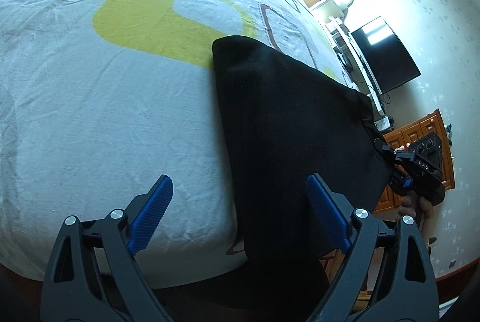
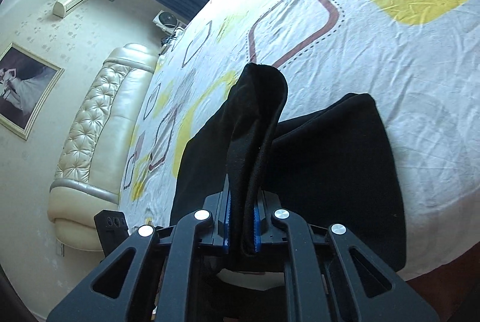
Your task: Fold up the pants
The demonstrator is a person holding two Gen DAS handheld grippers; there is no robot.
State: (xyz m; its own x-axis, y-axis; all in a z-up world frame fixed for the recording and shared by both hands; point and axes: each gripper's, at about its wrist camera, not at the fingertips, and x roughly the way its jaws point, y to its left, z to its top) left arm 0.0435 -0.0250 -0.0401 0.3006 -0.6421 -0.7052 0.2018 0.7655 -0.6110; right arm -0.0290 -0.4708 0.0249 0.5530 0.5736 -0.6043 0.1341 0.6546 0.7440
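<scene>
- Fingers of the right gripper (image 2: 241,227) clamp a bunched edge of the black pants (image 2: 330,151); the left gripper (image 1: 240,214) hangs wide, empty.
- Pants lie across the bed (image 1: 90,112) near its edge, one part lifted.
- Soft, light and limp, they probably sag; take the free corner.

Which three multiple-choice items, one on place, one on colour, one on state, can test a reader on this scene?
1. Where do the pants lie?
A. on the bed
B. on the floor
C. on a chair

2. What colour are the pants?
A. white
B. black
C. yellow

3. How is the right gripper?
A. open
B. out of view
C. shut on the pants

Key: 1 A, they spread over the bed sheet; 2 B, the cloth is black in both views; 3 C, its blue pads pinch a raised fold of cloth.
</scene>
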